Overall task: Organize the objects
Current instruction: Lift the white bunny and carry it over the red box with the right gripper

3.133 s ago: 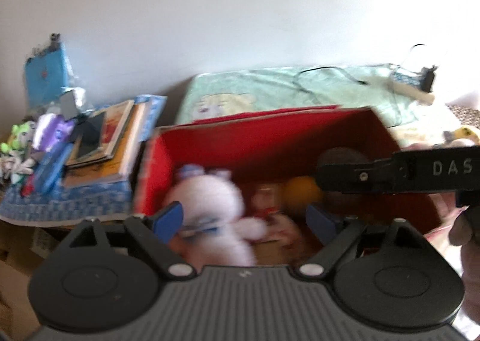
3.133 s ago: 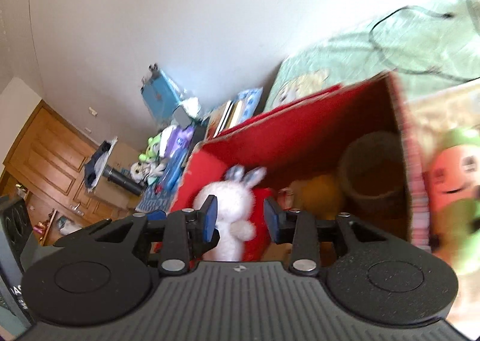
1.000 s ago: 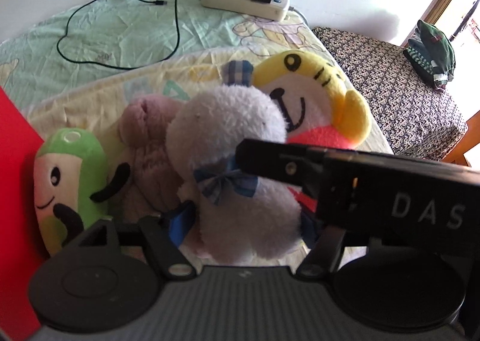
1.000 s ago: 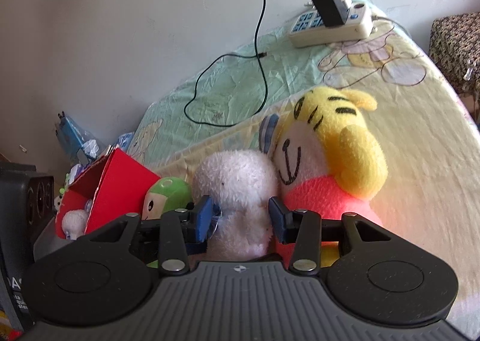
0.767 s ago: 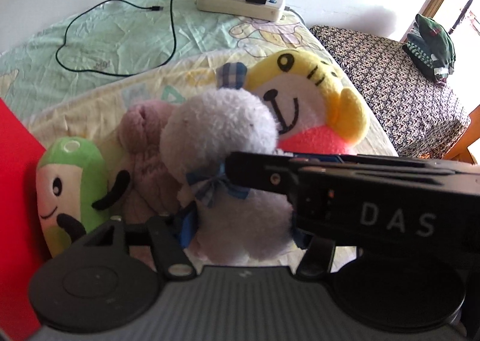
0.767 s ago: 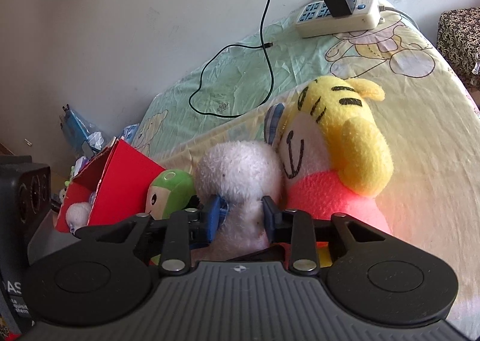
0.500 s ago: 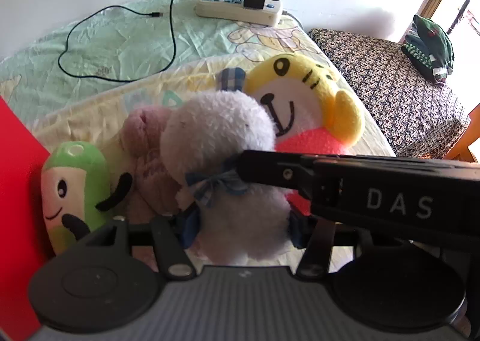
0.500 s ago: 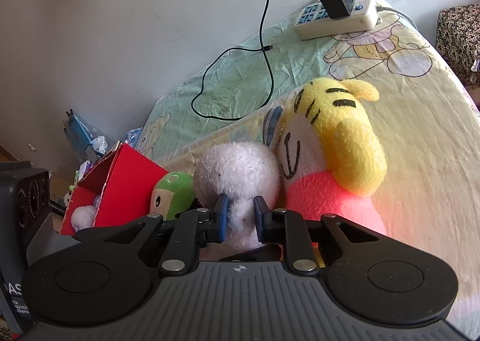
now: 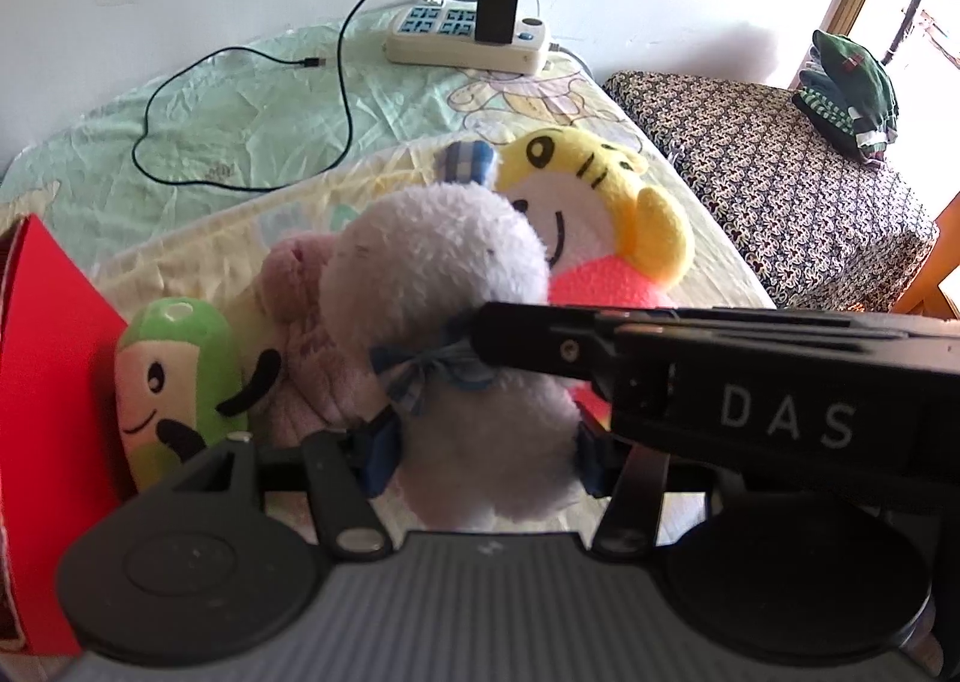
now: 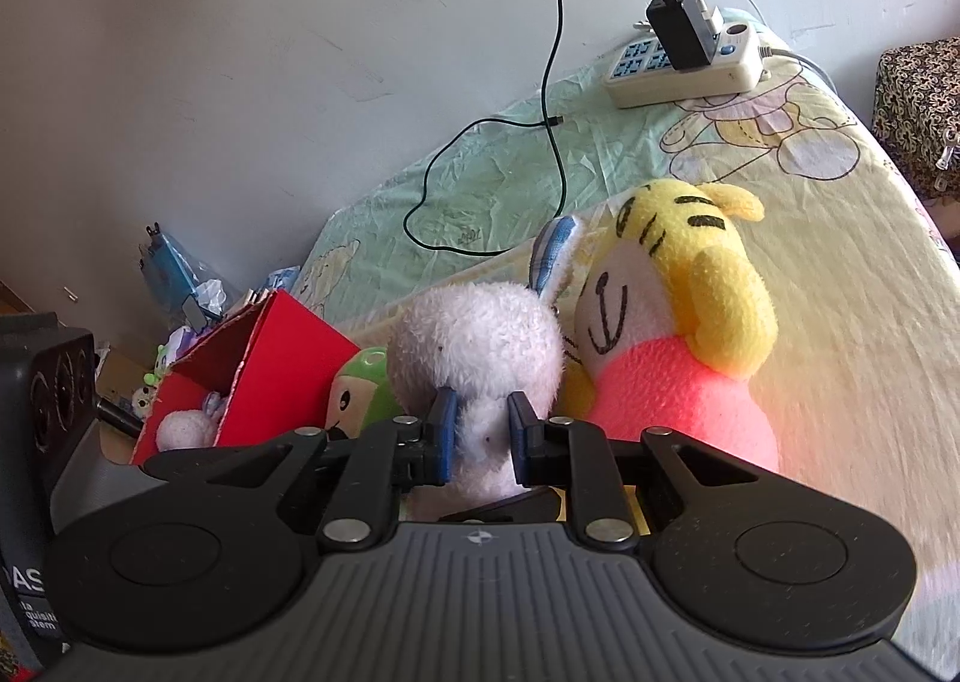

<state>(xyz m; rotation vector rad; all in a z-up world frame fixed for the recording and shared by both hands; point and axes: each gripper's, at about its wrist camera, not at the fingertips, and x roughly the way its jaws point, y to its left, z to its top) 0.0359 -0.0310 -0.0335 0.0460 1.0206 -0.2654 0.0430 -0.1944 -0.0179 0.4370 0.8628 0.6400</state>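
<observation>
A white plush bunny (image 9: 438, 262) with a blue checked bow stands upright on the bed among other toys. My left gripper (image 9: 486, 460) presses its blue pads on both sides of the bunny's body. My right gripper (image 10: 480, 430) is shut on the bunny's (image 10: 480, 346) neck; in the left wrist view it reaches in from the right (image 9: 474, 340). Against the bunny lie a yellow tiger plush (image 9: 576, 214), a pink plush (image 9: 300, 286) and a green plush (image 9: 174, 370). The red box (image 10: 282, 358) stands to the left with another white plush (image 10: 183, 430) inside.
A power strip (image 9: 468, 46) with a black charger and a looping cable (image 9: 342, 100) lies at the back of the bed by the wall. A patterned bench (image 9: 768, 154) with green clothing (image 9: 852, 82) stands to the right. Clutter sits beyond the red box.
Both grippers left the red box and came over the bed to the bunny. In the last second the right fingers closed on its neck and the left fingers narrowed on its body.
</observation>
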